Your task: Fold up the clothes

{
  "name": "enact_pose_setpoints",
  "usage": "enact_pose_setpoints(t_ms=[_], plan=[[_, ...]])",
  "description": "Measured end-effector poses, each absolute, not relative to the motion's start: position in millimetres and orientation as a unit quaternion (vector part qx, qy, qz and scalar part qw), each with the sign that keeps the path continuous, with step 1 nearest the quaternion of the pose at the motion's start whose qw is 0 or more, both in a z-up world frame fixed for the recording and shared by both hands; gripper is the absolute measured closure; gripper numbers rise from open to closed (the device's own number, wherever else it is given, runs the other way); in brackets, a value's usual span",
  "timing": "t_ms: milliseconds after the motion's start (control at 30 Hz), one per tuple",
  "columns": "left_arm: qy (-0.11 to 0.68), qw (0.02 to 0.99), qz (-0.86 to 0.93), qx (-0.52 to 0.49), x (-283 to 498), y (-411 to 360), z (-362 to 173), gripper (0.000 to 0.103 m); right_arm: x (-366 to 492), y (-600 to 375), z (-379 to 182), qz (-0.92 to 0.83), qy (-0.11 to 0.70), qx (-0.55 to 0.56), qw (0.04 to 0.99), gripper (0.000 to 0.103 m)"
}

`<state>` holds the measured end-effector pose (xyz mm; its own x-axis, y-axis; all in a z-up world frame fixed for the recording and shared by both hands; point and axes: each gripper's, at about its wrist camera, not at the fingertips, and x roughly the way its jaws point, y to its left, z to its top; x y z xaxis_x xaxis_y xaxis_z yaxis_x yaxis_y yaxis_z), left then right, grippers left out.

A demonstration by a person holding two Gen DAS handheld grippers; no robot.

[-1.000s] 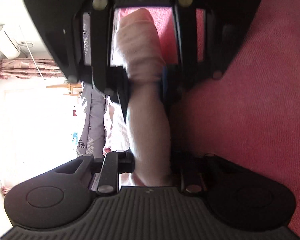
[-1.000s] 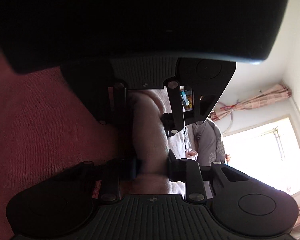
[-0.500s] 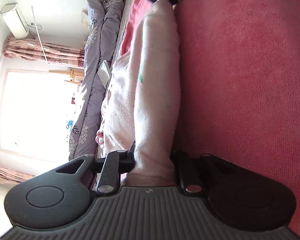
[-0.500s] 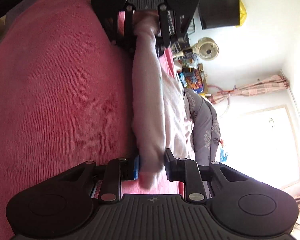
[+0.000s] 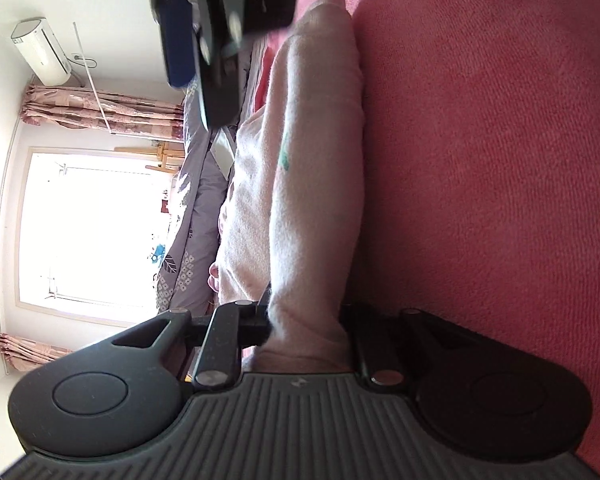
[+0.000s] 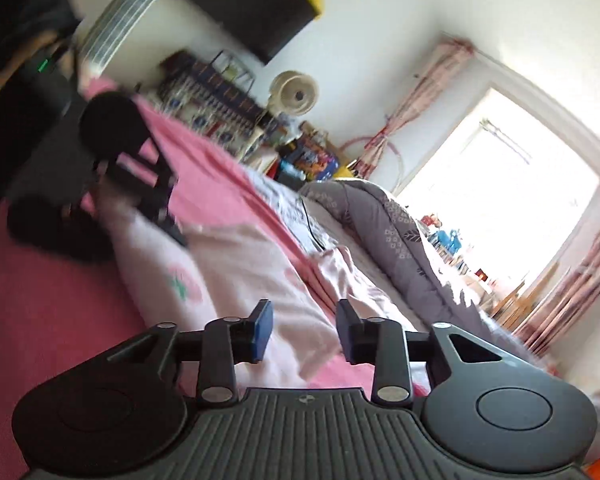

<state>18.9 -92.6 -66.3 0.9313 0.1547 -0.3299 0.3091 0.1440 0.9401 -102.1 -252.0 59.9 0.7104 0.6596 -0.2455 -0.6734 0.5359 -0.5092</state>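
The left claw [image 5: 306,320] grips the folded edge of the pink garment [image 5: 316,168], which lies on the red bed [image 5: 480,160]; the right claw [image 6: 303,334] hangs open above it, empty. Mid-fold; next, probably release and smooth.

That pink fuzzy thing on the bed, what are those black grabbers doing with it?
A person is folding a pale pink garment on a bed covered by a red-pink blanket, using a gripper in each hand. The left gripper is clamped on one end of the folded edge. The right gripper is open and empty, tilted above the cloth. A grey quilt lies bunched further along the bed, towards the window.
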Motion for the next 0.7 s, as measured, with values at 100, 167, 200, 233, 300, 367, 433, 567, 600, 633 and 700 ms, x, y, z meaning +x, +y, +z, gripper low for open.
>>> enact_pose_setpoints(t_ms=[100,167,200,233,300,367,433,567,600,633,700], plan=[[0.173,0.734,-0.062,0.654,6.1,-85.9,-68.7,0.087,-56.6,-227.6,37.0,0.362,0.058,-0.302,0.880,0.055],[0.160,0.739,-0.060,0.652,2.8,-81.6,-68.7,0.087,-53.7,-222.4,37.8,0.362,0.060,-0.307,0.878,0.055],[0.160,0.741,-0.064,0.650,-1.6,-79.3,-68.3,0.087,-53.6,-220.5,39.0,0.363,0.059,-0.309,0.877,0.055],[0.161,0.743,-0.062,0.647,0.9,-78.6,-67.8,0.087,-53.5,-218.5,40.1,0.364,0.059,-0.310,0.876,0.055],[0.163,0.747,-0.062,0.642,3.7,-78.0,-67.1,0.087,-49.1,-209.4,35.4,0.369,0.070,-0.296,0.878,0.054],[0.158,0.750,-0.067,0.639,-9.4,-75.9,-66.9,0.087,-44.4,-200.0,30.2,0.374,0.082,-0.281,0.880,0.049],[0.154,0.754,-0.073,0.634,-28.7,-69.7,-62.1,0.087,-39.7,-190.5,25.1,0.379,0.094,-0.265,0.882,0.043],[0.160,0.764,-0.081,0.619,-41.0,-69.7,-54.1,0.087,-35.3,-191.8,20.5,0.384,0.106,-0.250,0.882,0.037],[0.158,0.768,-0.086,0.615,-42.5,-69.5,-53.8,0.087,-36.2,-193.3,19.6,0.385,0.109,-0.246,0.883,0.037],[0.155,0.775,-0.094,0.606,-44.6,-66.3,-52.3,0.087,-36.4,-193.8,18.9,0.385,0.110,-0.245,0.883,0.036],[0.139,0.793,-0.120,0.582,-49.9,-56.0,-47.5,0.087,-36.4,-194.1,17.8,0.385,0.112,-0.242,0.884,0.035]])
